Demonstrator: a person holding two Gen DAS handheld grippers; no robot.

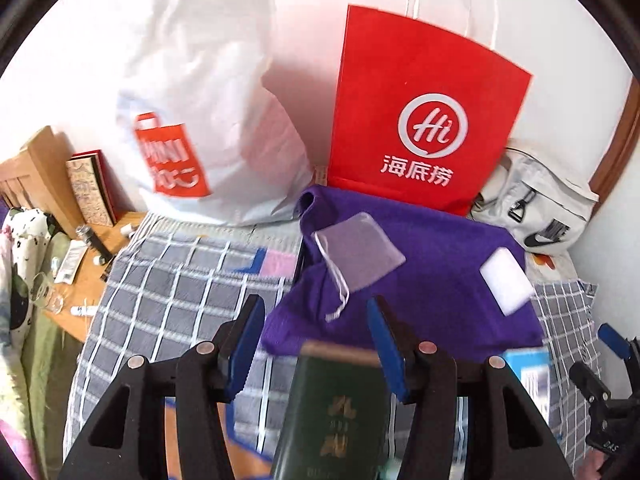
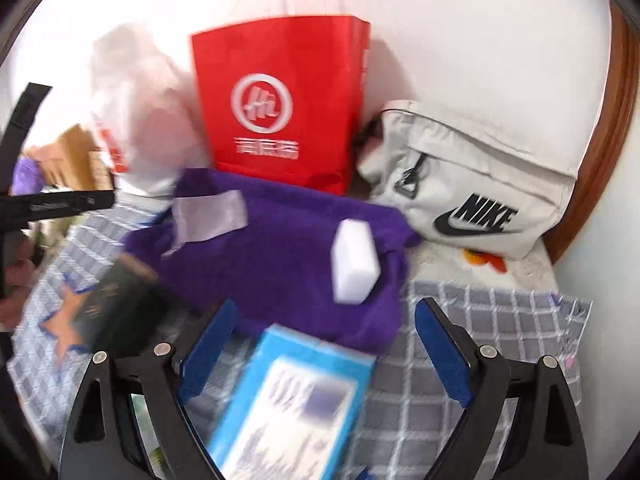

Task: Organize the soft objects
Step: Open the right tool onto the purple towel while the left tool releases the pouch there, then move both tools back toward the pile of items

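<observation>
Lying just past both open grippers' fingers: purple cloth w/ sponge.

The red paper bag at twelve o'clock bears a white "Hi" roundel above "海底捞". The white plastic bag at ten o'clock shows a blurred red "MINI" logo. The grey waist bag at two o'clock reads "NIKE" over a black swoosh.

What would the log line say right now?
left gripper: open, over green book | right gripper: open, over blue box | sponge on purple cloth
</observation>
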